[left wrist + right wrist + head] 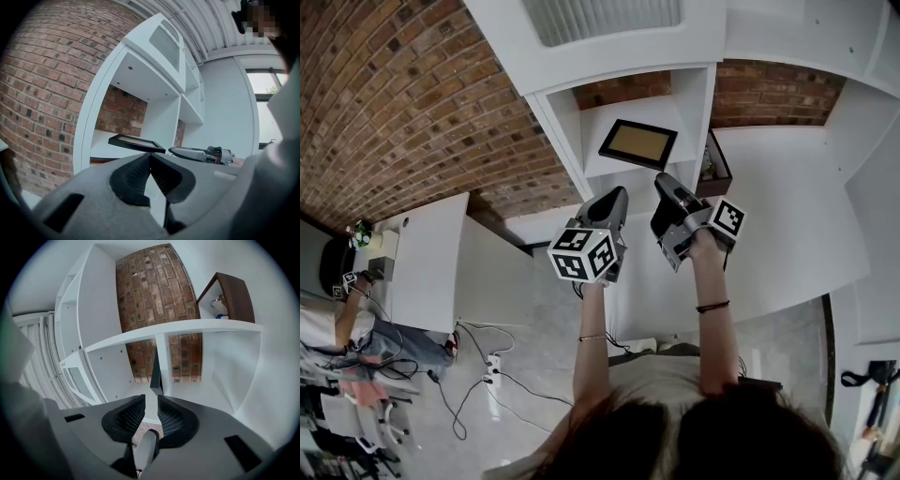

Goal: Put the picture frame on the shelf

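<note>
The picture frame (637,143), black-edged with a tan middle, lies in the open compartment of the white shelf unit (602,167). My right gripper (665,181) is right at the frame's near corner. In the right gripper view its jaws (151,399) stand a little apart, and the frame (156,370) shows edge-on just past the tips; the pads do not press on it. My left gripper (617,195) hangs below the shelf, left of the right one, with its jaw tips together (150,155) and nothing in them. The frame (137,142) and the right gripper (201,153) show beyond it.
A dark brown open box (718,167) is fixed to the white wall right of the compartment. Brick wall (412,103) runs to the left. A white desk (427,262) with a seated person stands at the left, with cables and a power strip (492,363) on the floor.
</note>
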Demonstrator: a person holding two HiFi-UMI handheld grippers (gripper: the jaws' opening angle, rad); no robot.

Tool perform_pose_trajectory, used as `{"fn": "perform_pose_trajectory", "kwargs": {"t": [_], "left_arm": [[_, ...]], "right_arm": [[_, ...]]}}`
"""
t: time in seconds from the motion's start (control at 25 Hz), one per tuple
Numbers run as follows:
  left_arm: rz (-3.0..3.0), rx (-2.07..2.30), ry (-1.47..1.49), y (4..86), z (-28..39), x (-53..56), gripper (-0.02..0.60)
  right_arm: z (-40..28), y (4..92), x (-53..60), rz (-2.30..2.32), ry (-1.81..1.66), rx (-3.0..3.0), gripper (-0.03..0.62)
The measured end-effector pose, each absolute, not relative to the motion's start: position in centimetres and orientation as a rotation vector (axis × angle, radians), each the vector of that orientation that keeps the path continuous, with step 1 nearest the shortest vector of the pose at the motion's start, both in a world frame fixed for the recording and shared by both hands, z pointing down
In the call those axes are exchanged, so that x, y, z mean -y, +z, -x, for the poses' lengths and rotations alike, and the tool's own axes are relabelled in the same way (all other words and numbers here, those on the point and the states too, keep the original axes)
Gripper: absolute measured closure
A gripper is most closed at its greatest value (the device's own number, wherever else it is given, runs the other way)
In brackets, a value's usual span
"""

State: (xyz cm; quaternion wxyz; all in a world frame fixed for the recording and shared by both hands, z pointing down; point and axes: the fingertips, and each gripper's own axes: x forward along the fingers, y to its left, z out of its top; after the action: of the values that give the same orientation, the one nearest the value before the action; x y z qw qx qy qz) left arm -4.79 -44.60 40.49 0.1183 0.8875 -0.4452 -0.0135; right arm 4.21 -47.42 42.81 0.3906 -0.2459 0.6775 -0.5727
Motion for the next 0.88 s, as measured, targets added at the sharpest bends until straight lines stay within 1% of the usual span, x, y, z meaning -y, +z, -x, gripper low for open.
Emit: {"fn": "perform_pose_trajectory", "kwargs": {"t": [0.36, 0.88], "left_arm": [[-2.596, 1.291, -0.036, 40.6, 4.3, 43.8, 0.571], [-2.596, 1.270, -0.033, 41.0, 3.7, 42.4, 0.571]], "right_arm": [[-4.5, 42.4, 46.4, 0.609, -1.436, -1.720, 0.545], [-4.4, 42.0, 44.9, 0.581, -1.420, -1.737, 0.570]]}}
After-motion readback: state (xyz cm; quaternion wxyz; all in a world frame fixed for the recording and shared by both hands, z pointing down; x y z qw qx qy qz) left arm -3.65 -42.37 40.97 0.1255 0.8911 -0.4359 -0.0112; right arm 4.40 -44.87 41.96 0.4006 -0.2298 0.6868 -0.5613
